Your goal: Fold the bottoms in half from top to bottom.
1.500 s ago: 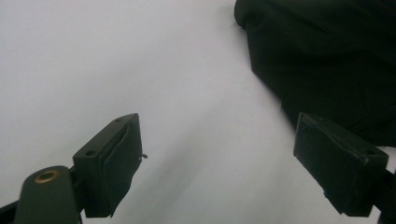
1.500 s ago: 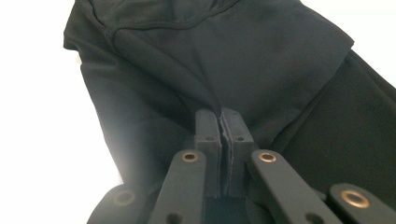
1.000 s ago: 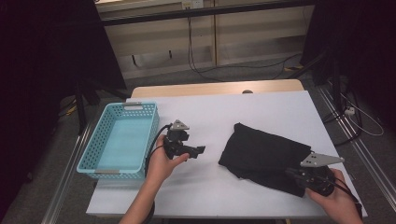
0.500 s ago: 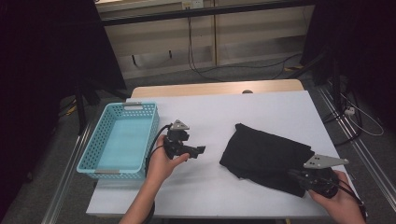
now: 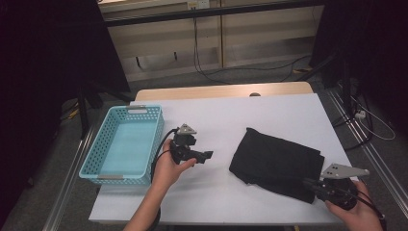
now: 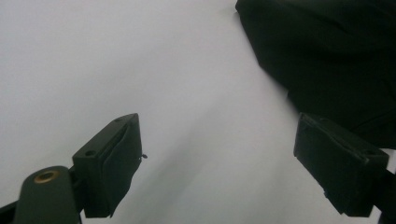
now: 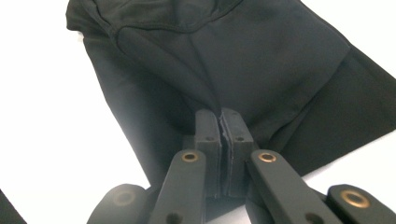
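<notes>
A black folded cloth (image 5: 276,161) lies on the right half of the white table (image 5: 216,120). My right gripper (image 5: 309,183) is at the cloth's near right corner, jaws shut. In the right gripper view a raised ridge of the cloth (image 7: 233,56) runs into the closed tips of the right gripper (image 7: 219,116), pinched there. My left gripper (image 5: 206,156) rests left of the cloth, held low over the bare table, open. In the left gripper view the left gripper (image 6: 219,154) has only white table between its wide jaws, and the cloth (image 6: 336,60) is ahead at upper right.
A light blue plastic basket (image 5: 91,163) stands at the table's left edge with nothing in it. A wooden strip (image 5: 221,90) borders the far side of the table. Cables lie on the floor beyond.
My right hand has drifted slightly toward the near right corner of the table, still closed at the cloth's corner. The left hand and the basket have not moved.
</notes>
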Demonstrator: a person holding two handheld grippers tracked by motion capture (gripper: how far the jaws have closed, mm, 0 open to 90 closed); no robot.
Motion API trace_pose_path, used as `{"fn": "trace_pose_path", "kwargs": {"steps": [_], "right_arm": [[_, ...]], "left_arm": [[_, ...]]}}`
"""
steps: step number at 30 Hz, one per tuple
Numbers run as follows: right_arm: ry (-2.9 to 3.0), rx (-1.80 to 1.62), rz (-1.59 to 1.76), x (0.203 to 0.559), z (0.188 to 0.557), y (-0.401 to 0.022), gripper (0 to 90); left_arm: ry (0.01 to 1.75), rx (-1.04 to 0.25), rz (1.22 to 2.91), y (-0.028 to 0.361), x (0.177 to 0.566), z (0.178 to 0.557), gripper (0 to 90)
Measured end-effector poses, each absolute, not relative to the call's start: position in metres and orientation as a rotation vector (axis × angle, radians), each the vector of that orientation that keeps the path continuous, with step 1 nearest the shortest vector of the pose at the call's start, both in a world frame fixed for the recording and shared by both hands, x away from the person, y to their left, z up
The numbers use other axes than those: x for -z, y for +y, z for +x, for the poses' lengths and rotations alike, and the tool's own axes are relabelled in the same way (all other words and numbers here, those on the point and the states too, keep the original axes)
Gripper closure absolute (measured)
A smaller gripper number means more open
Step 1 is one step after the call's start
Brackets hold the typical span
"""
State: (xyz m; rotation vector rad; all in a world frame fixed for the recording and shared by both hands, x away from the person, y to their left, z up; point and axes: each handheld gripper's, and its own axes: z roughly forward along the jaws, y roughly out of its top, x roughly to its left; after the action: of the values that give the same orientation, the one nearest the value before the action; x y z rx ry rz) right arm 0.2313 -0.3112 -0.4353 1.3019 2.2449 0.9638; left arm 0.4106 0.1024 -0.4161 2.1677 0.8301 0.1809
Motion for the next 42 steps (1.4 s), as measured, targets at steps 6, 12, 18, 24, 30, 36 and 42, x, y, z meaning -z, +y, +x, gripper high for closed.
{"fn": "trace_pose_path", "kwargs": {"steps": [6,12,18,24,30,36,42], "right_arm": [[2.236,-0.968,1.304,0.434,0.229,-0.313,87.1],[2.237,-0.968,1.307,0.435,0.228,-0.313,87.1],[2.221,-0.977,1.311,0.433,0.225,-0.317,87.2],[2.218,-0.975,1.314,0.433,0.224,-0.318,87.1],[2.201,-0.997,1.315,0.429,0.219,-0.321,87.1],[2.218,-1.005,1.314,0.429,0.214,-0.324,78.0],[2.147,-1.013,1.329,0.421,0.225,-0.32,53.0]], "left_arm": [[0.829,-0.185,2.159,0.102,0.416,0.41,15.3],[0.832,-0.184,2.158,0.101,0.415,0.41,15.2],[0.823,-0.181,2.167,0.101,0.416,0.41,15.2],[0.825,-0.182,2.159,0.101,0.415,0.41,15.2],[0.825,-0.173,2.165,0.101,0.416,0.409,15.2],[0.823,-0.166,2.163,0.099,0.416,0.409,15.0],[0.824,-0.14,2.156,0.093,0.42,0.407,15.0]]}}
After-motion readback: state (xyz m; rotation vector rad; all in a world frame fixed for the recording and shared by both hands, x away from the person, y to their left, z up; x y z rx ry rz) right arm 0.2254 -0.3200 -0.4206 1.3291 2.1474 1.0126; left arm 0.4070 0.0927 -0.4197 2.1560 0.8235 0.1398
